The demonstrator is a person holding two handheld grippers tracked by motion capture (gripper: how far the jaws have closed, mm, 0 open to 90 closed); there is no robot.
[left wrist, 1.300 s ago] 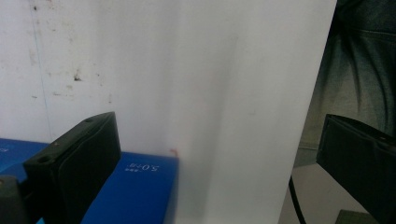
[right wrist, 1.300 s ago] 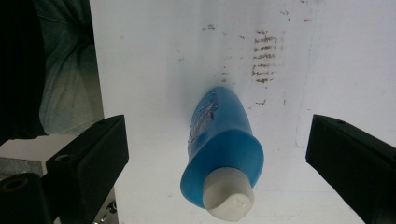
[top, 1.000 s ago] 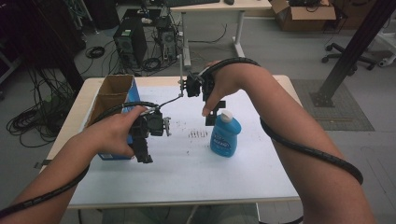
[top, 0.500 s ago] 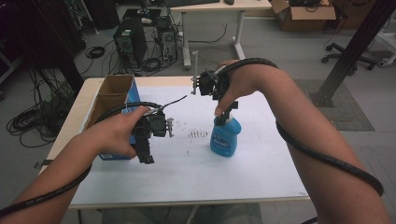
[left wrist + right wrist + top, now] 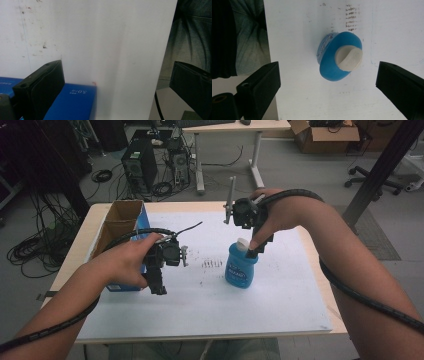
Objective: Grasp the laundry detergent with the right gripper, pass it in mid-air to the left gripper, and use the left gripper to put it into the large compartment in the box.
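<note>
Left claw [image 5: 117,85] jaws wide apart above white table sheet [image 5: 100,37]; blue box [image 5: 72,102] beside left jaw.

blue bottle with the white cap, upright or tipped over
Upright: the blue plastic bottle stands on its base on the white tabletop, its white cap facing straight up at the right gripper view.

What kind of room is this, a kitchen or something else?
Probably a lab or workshop, not a kitchen. Computer towers and tangled cables sit on the floor, cardboard boxes lie about, and an office chair stands behind the white table.
</note>
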